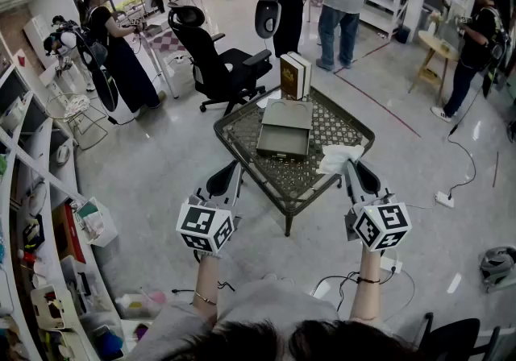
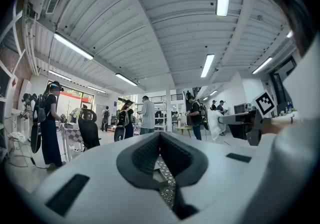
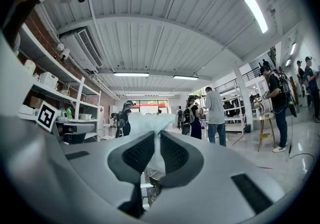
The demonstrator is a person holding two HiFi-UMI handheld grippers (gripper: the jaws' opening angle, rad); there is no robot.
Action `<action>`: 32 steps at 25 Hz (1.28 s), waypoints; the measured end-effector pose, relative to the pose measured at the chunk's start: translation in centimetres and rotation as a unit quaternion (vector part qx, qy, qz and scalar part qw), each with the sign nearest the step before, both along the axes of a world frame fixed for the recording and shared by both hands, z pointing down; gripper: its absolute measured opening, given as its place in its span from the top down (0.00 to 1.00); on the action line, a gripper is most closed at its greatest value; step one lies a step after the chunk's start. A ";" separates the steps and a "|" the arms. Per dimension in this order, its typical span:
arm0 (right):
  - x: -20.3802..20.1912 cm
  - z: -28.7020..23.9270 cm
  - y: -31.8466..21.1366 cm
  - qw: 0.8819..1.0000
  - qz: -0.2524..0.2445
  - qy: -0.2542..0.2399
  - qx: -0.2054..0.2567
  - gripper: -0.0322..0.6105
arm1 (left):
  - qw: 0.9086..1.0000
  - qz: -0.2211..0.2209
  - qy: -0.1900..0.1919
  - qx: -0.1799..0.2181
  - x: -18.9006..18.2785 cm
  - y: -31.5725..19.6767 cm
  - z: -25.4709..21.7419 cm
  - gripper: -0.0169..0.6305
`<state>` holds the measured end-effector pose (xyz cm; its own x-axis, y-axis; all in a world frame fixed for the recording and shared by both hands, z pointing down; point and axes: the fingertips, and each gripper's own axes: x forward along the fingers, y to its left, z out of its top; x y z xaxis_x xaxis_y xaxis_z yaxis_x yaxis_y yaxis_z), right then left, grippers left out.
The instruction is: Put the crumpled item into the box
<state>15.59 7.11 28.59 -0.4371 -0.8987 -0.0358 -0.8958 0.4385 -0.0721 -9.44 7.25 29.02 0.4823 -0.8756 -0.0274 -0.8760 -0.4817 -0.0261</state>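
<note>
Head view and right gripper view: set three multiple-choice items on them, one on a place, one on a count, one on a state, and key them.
1. Where does the box sit?
A on the floor
B on the table, nearer the person than the books
C on a chair

2. How many books stand upright on the table?
A two
B four
C none

3. What are the right tongs doing?
A open, empty
B shut on a book
C shut on the crumpled item

Key: 1 B, the box lies on the lattice tabletop; 2 A, two spines stand side by side at the far edge; 3 C, white crumpled material sits pinched between the pads.
</note>
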 end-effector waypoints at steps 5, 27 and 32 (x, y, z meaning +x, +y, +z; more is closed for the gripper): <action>0.0 0.1 0.0 1.000 -0.001 -0.001 0.001 0.87 | 1.000 0.001 0.000 0.001 0.1 0.0 0.1 0.95; -0.2 0.6 -0.6 0.999 -0.039 -0.019 -0.005 0.87 | 1.000 -0.023 -0.003 -0.016 1.0 1.0 1.1 0.95; -0.7 1.5 -2.1 0.999 -0.041 -0.017 -0.018 0.87 | 0.999 -0.022 -0.002 -0.025 0.6 -0.3 1.9 0.95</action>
<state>14.89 5.02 30.10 -0.5076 -0.8614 -0.0194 -0.8542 0.5060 -0.1193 -8.80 6.94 30.93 0.4437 -0.8960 0.0186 -0.8961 -0.4439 -0.0061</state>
